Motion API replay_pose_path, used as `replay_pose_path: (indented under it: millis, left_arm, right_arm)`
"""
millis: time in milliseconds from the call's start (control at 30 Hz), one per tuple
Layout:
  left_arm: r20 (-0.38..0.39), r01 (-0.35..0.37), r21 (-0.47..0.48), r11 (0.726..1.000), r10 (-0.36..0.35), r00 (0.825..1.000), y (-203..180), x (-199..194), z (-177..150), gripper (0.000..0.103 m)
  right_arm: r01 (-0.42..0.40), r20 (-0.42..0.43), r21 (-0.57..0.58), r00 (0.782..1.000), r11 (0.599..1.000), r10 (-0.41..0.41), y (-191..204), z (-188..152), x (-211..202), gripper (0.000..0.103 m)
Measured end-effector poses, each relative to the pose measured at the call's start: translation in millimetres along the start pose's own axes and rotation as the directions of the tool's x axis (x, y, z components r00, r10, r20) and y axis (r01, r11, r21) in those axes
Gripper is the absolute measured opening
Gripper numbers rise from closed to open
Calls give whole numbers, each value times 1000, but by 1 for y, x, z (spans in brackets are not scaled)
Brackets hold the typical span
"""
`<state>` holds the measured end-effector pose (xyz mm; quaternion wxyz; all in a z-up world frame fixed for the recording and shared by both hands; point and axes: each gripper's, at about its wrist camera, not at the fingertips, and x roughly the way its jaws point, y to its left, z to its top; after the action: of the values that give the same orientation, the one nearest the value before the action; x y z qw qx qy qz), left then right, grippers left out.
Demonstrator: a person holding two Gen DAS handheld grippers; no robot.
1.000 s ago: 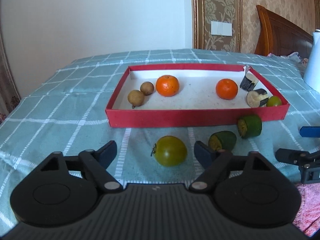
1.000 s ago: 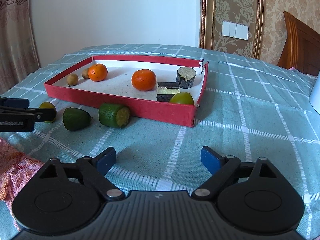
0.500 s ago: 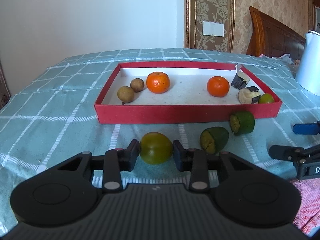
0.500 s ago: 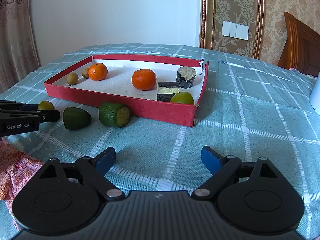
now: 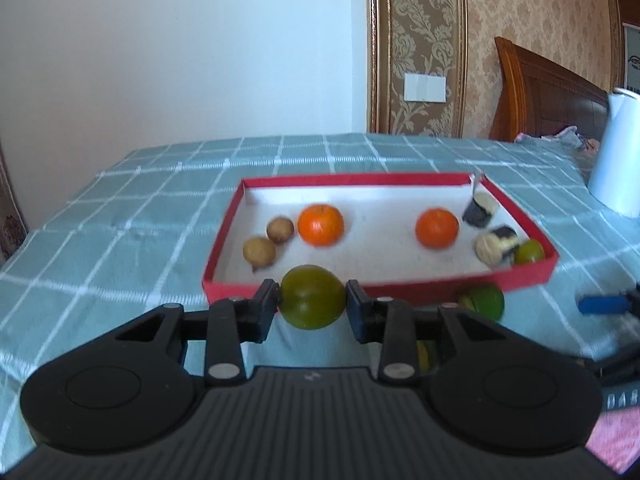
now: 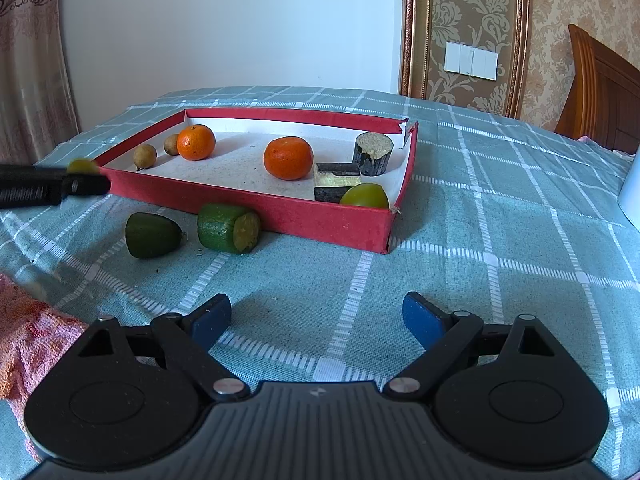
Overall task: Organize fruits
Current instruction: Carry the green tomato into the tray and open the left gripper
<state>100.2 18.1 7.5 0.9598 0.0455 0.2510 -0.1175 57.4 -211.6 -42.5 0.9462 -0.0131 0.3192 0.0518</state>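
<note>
My left gripper (image 5: 312,305) is shut on a round green fruit (image 5: 311,297) and holds it above the cloth, just in front of the red tray (image 5: 532,276). The tray holds two oranges (image 5: 320,225), two small brown fruits (image 5: 259,251), two dark cut pieces (image 5: 480,209) and a small green fruit (image 5: 529,251). The right wrist view shows the held fruit (image 6: 82,166) at the far left and two green cut pieces (image 6: 229,228) on the cloth before the tray (image 6: 320,220). My right gripper (image 6: 316,316) is open and empty over the cloth.
A teal checked cloth (image 6: 500,240) covers the table. A pink towel (image 6: 28,332) lies at the front left. A white jug (image 5: 620,156) stands to the right of the tray. A wooden headboard (image 5: 548,92) and wall stand behind.
My left gripper closed on the round green fruit and lifted it off the cloth toward the tray's front wall. The right gripper has stayed still and open.
</note>
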Motion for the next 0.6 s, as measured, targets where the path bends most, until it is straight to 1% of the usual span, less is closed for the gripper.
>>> replay_pose_path:
  millis: [167,300,433,600]
  left_arm:
    - [12,-14,10,1000,14,1000,-1,22,21,34]
    - [-9,-28,12,1000,28,1000,-2,47,30,34]
    - [-25,-44,26,999,45,999,-3,69,33,34]
    - [-58,-49,19,999,50,997,-2,87,30,34]
  right_arm:
    - [0,-1,0,1000,1000,0,0,0,0,94]
    - [-2,-2,-2,1000,1000,2,0,0,0,95]
    - [-2,-2,-3,1000,1000,2,0,0,1,95]
    - [-5,-4,-4,1000,1000,5,1,-1,1,96]
